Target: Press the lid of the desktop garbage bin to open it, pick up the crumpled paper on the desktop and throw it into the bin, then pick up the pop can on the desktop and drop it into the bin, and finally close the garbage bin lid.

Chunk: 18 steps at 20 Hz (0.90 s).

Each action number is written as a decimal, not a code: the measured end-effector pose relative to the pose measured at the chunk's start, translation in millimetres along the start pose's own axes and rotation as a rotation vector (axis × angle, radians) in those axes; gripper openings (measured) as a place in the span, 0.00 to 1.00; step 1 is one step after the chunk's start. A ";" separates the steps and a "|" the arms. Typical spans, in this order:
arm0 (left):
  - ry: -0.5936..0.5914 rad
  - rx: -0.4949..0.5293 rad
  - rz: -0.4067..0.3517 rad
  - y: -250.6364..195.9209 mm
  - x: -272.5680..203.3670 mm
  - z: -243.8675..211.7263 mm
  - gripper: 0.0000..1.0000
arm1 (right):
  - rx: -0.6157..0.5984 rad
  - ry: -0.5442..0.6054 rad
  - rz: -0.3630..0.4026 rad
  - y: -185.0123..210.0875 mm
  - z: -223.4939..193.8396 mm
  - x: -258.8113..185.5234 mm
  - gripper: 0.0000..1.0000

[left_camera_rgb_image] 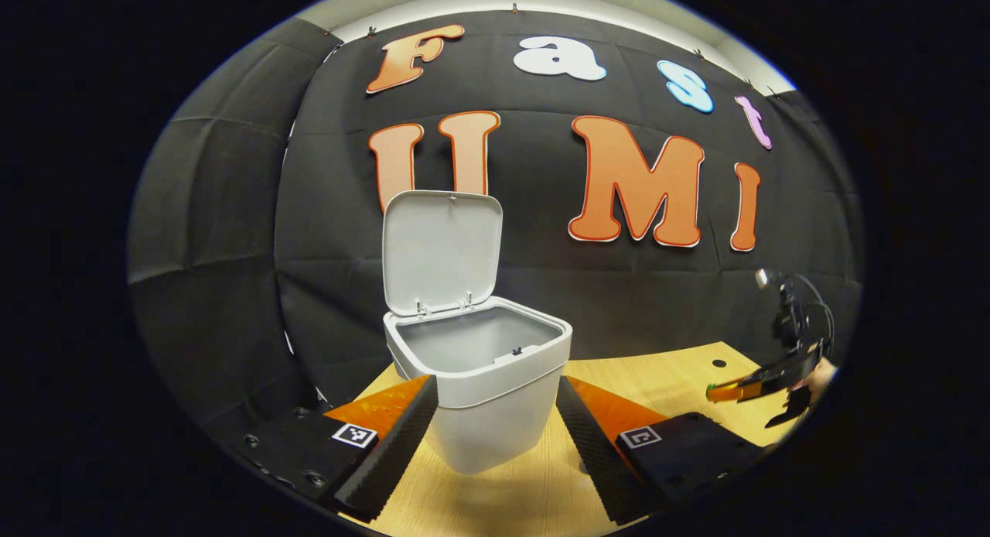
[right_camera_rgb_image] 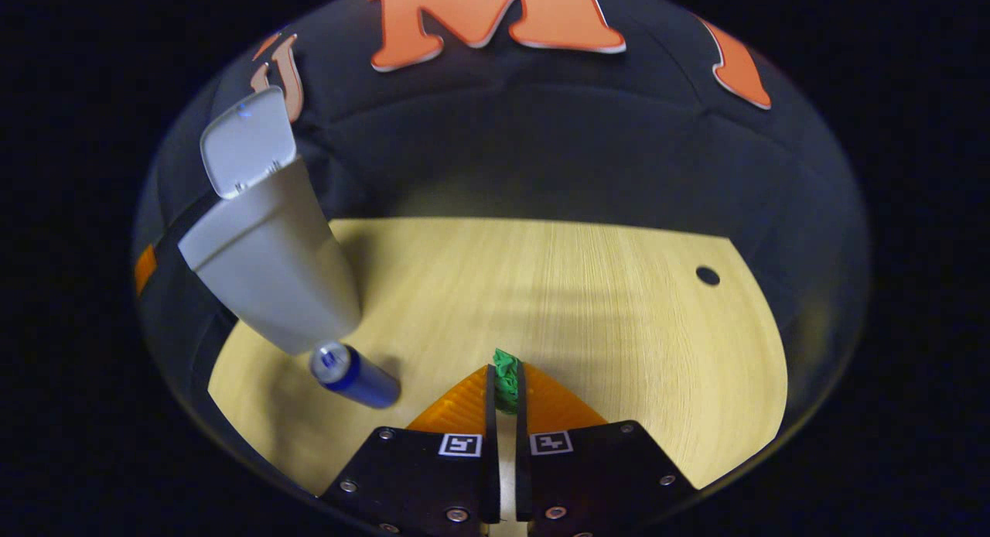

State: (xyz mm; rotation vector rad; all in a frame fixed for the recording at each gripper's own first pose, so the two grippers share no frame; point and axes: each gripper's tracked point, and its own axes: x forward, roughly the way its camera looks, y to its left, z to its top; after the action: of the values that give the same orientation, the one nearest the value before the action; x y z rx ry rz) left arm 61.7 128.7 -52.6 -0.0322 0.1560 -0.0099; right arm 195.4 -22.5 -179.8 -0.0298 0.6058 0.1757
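Right tool (right_camera_rgb_image: 504,386): fingers drawn almost together, both pressing on a small wad of green crumpled paper (right_camera_rgb_image: 506,374) that protrudes at their tips, above the table (right_camera_rgb_image: 588,305). In the left gripper view the same tool (left_camera_rgb_image: 723,391) appears far off at the right edge, low over the wood, with a green speck at its tip and part of a hand (left_camera_rgb_image: 821,374) behind it.

Left tool (left_camera_rgb_image: 495,413): fingers spread wide and gripping nothing; the garbage bin (left_camera_rgb_image: 483,398) stands between and just beyond them, apart from both.

Bin: pale grey, upright on the table, its lid (left_camera_rgb_image: 439,251) raised nearly vertical on rear hinges, the interior visible as a bare grey cavity as far as the view reaches.

Pop can (right_camera_rgb_image: 354,376): blue body, silver top, to the left of the right tool and near it, just beside the foot of the bin (whether they touch cannot be told); any label is too small to read.

Markings: a square black-and-white coded tag sits on each finger mount of both tools; no other print on the task's things is legible.

Surface and room: light wood-grain table with a small dark round hole (right_camera_rgb_image: 707,275) near its far right corner; black cloth wall (left_camera_rgb_image: 541,274) behind, a pale strip of ceiling above it.
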 end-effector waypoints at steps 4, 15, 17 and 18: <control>-0.004 -0.023 0.001 7.5 -9.3 0.3 0.97 | -0.067 -0.165 0.087 46.6 86.4 -42.1 0.08; -0.043 -0.063 0.080 71.2 -41.3 5.2 0.98 | -0.270 -0.302 0.347 233.0 192.7 -66.1 0.08; -0.043 -0.061 0.092 83.5 -45.3 3.8 0.98 | -0.283 -0.262 0.359 258.6 184.9 -40.8 0.08; -0.040 -0.061 0.099 89.3 -47.8 2.6 0.98 | -0.287 -0.244 0.366 267.3 180.2 -32.3 0.08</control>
State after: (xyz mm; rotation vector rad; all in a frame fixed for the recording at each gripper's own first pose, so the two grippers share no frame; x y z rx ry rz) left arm 15.6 218.6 -45.6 -0.0857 0.1176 0.0948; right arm 224.7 250.0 -7.0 -0.1734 0.3336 0.6121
